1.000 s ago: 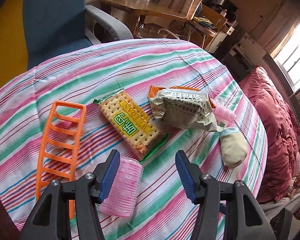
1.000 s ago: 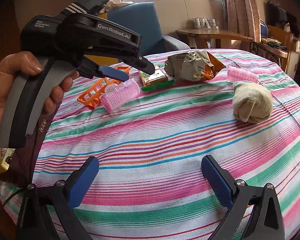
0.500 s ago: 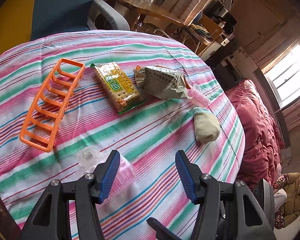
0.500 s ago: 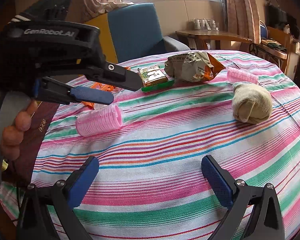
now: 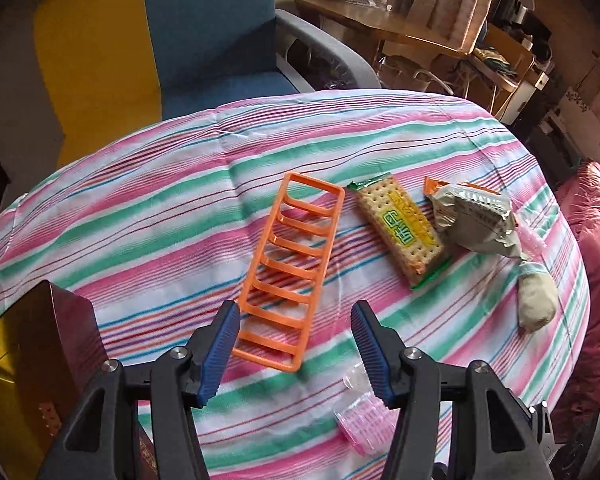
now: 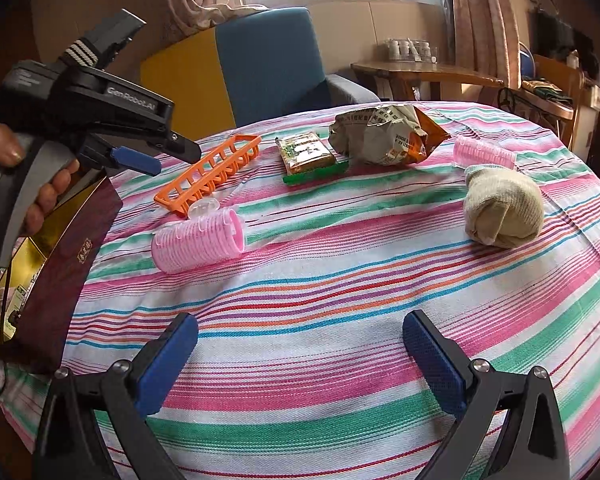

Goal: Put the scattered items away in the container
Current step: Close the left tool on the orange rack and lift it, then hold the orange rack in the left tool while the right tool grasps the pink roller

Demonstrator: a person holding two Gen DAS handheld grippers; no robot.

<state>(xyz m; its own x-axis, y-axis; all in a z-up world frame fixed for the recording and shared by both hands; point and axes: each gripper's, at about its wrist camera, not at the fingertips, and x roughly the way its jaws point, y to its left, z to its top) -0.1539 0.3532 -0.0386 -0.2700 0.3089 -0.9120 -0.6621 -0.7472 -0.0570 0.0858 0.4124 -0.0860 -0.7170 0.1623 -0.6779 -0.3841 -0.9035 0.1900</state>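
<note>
Hovering above the striped tablecloth (image 6: 340, 280), left gripper (image 5: 296, 346) with blue pads (image 5: 220, 354) spread apart and gripping nothing, pointing toward the orange rack (image 5: 290, 268), whose near end is showing between the fingertips. Being held from behind by a hand (image 6: 32, 184) wrapped around the grey handle, at the left edge of the tablecloth, raised over the dark red box (image 6: 60, 264) with gold lining, which is leaning against the tablecloth's left side. Lying just in front of the orange rack, on the side nearer the cameras, pink hair roller (image 6: 198, 240), touching neither gripper. Resting right of the orange rack, cracker packet (image 5: 398, 228), and beyond it the crumpled snack bag (image 5: 474, 218). Sitting further right from the rack, rolled beige sock (image 6: 502, 212), with a second pink roller (image 6: 484, 152) behind it. Hanging low over the near part of the tablecloth, well apart from the orange rack, right gripper (image 6: 300, 360), jaws wide apart and empty.
</note>
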